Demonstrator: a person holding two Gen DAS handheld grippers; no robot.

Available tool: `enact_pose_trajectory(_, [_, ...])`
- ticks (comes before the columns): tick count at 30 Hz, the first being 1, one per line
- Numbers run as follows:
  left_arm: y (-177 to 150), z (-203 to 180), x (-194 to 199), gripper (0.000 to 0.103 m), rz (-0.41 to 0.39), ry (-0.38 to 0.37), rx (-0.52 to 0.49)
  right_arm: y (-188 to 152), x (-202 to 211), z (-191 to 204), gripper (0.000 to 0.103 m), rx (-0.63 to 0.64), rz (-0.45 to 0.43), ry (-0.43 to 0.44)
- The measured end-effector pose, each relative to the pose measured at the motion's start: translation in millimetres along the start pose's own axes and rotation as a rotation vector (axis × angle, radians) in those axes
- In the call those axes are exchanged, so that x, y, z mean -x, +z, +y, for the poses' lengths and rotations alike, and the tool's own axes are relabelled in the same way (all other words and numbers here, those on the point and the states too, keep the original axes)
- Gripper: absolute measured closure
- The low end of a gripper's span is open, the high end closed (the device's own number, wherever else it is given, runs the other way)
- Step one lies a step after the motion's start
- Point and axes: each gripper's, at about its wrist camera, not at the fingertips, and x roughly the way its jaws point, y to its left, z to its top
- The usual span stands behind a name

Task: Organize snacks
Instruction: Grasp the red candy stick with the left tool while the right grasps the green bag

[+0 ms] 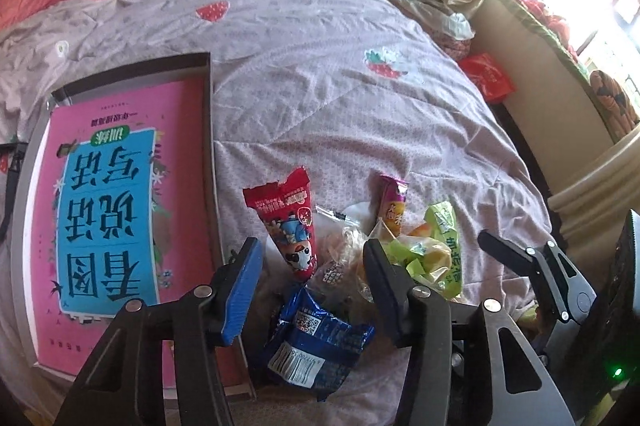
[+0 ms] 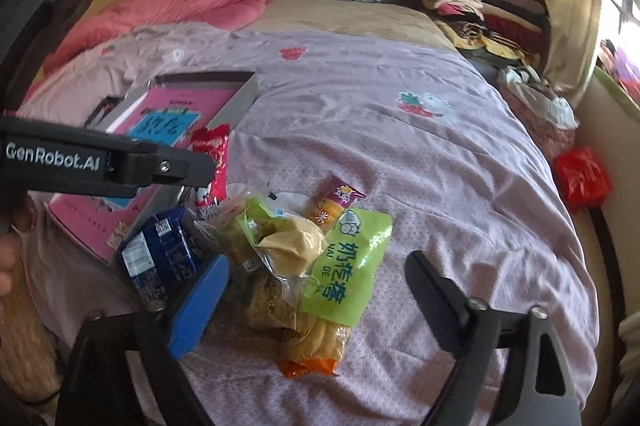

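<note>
While both grippers hang over a quilted lilac bedspread point(image 1: 320, 74), crinkly snack packets lie heaped together: a blue packet point(image 1: 316, 346) sits between the half-open left gripper point(image 1: 312, 274), ungripped; a green packet point(image 2: 348, 262) lies between the wide right gripper point(image 2: 320, 290), ungripped. At nine o'clock, a shallow box point(image 1: 210, 130) holds a pink book point(image 1: 116, 210).

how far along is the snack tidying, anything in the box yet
Done: nothing visible. The box holds only a pink book; no snack shows inside.
In hand: nothing gripped. The left gripper is open over the blue packet and red packet; the right gripper is open around the green packet.
Left: the whole pile on the bedspread, including the purple stick.
</note>
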Motion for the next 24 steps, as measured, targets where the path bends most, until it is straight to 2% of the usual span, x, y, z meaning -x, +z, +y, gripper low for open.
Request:
enact_pose_trajectory(6, [2,0,-14,0.050,0.026,0.012,0.015,2,-15,6,0.046,0.079,0.024,-0.002])
enact_pose_trajectory(11, [6,5,-26,0.056,0.048,0.019,0.066,3,-21,2,0.064,0.083,0.024,0.028])
enact_pose_trajectory(18, [13,10,-40,0.068,0.059,0.028,0.126,2,-21,-10,0.066,0.031,0.007,0.073])
enact_pose_trajectory(24, [17,10,-51,0.079,0.078,0.069,0.129,2,-21,-23,0.066,-0.042,-0.009,0.087])
